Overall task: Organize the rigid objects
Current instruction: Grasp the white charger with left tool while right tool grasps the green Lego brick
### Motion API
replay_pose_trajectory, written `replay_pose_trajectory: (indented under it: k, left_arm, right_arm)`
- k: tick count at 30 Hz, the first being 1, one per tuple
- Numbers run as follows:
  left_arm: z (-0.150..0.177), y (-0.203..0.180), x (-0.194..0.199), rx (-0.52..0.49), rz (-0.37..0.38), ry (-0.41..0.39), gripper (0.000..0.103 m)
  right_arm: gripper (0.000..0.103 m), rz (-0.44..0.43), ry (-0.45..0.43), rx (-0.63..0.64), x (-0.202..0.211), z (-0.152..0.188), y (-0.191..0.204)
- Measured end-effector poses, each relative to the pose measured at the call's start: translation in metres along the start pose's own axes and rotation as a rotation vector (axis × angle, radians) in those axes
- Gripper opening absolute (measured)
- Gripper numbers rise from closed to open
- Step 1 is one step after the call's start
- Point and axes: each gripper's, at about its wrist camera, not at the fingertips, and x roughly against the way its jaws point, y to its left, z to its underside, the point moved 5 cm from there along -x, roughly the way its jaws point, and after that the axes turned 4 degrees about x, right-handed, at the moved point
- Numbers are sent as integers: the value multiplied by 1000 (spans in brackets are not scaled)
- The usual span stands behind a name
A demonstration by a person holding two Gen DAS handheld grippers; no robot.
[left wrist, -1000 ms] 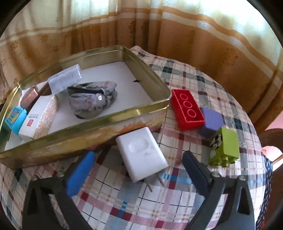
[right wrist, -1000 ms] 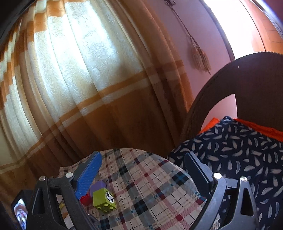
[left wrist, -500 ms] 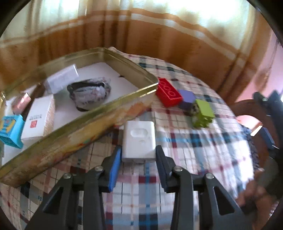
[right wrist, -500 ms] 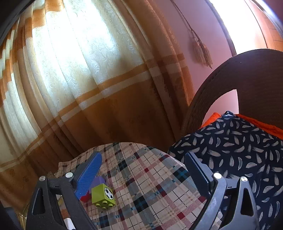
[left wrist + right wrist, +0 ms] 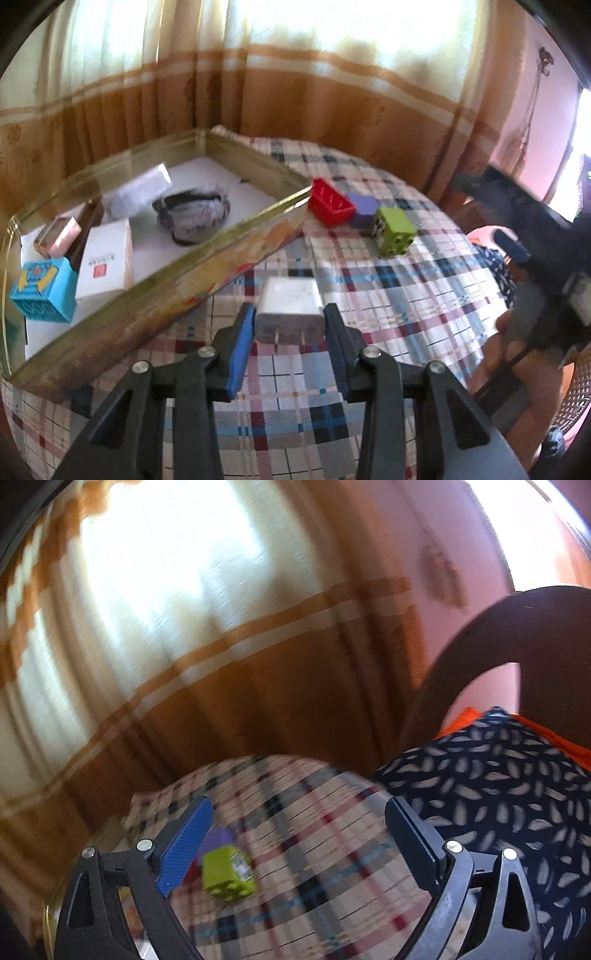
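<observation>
My left gripper point(image 5: 290, 328) is shut on a white plug adapter point(image 5: 290, 308), prongs toward the camera, held just above the plaid tablecloth. To its left lies a gold tin tray point(image 5: 207, 247) holding a blue box point(image 5: 44, 291), a white box point(image 5: 105, 264), a pink case point(image 5: 57, 236), a clear packet point(image 5: 138, 190) and a grey hair clip point(image 5: 194, 216). A red brick point(image 5: 330, 201), a purple block point(image 5: 364, 210) and a green block point(image 5: 393, 230) sit right of the tray. My right gripper point(image 5: 297, 830) is open and empty above the table, the green block point(image 5: 227, 873) near its left finger.
Orange and cream curtains point(image 5: 295, 92) hang behind the round table point(image 5: 406, 295). A dark chair back point(image 5: 498, 646) with a navy patterned cloth point(image 5: 498, 775) stands at the right. The right gripper and hand show at the right edge of the left wrist view point(image 5: 535, 258).
My left gripper closed on the white adapter and lifted it slightly off the cloth. The right gripper shifted, and its view is now blurred by motion.
</observation>
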Motion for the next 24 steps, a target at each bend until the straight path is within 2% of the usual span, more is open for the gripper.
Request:
replay_pose_trajectory:
  k: [5, 7, 9, 11, 12, 14, 15, 16, 19, 21, 22, 24]
  left_arm:
    - [-6, 4, 13, -16, 7, -66, 37]
    - [-7, 6, 15, -22, -2, -68, 34]
    - [-6, 10, 17, -19, 3, -63, 34]
    - [-6, 12, 18, -19, -3, -54, 35]
    - [-6, 14, 19, -17, -10, -46, 38]
    - [-4, 18, 21, -12, -29, -13, 57]
    - [-2, 19, 19, -4, -31, 18, 75]
    - [0, 21, 18, 6, -22, 39, 83]
    - [9, 25, 13, 31, 3, 86, 83]
    - [13, 25, 7, 23, -16, 106, 83]
    - [14, 24, 4, 22, -17, 115, 83]
    - [15, 22, 1, 27, -4, 120, 83]
  right_arm:
    - [90, -42, 101, 139, -18, 11, 31]
    - [88, -29, 164, 182, -30, 18, 38]
    - [76, -18, 193, 214, -36, 23, 43]
    - [76, -14, 205, 249, -39, 27, 50]
    - [76, -11, 208, 263, -38, 28, 51]
    - [76, -10, 224, 294, -40, 32, 57]
    - [76, -7, 235, 304, -41, 34, 59]
    - [76, 1, 248, 317, -43, 37, 61]
    - [75, 3, 283, 333, -49, 43, 63]
    - [62, 10, 298, 329, -51, 45, 62]
    - [59, 10, 321, 322, -54, 47, 61]
    - [44, 0, 354, 300, -60, 51, 57]
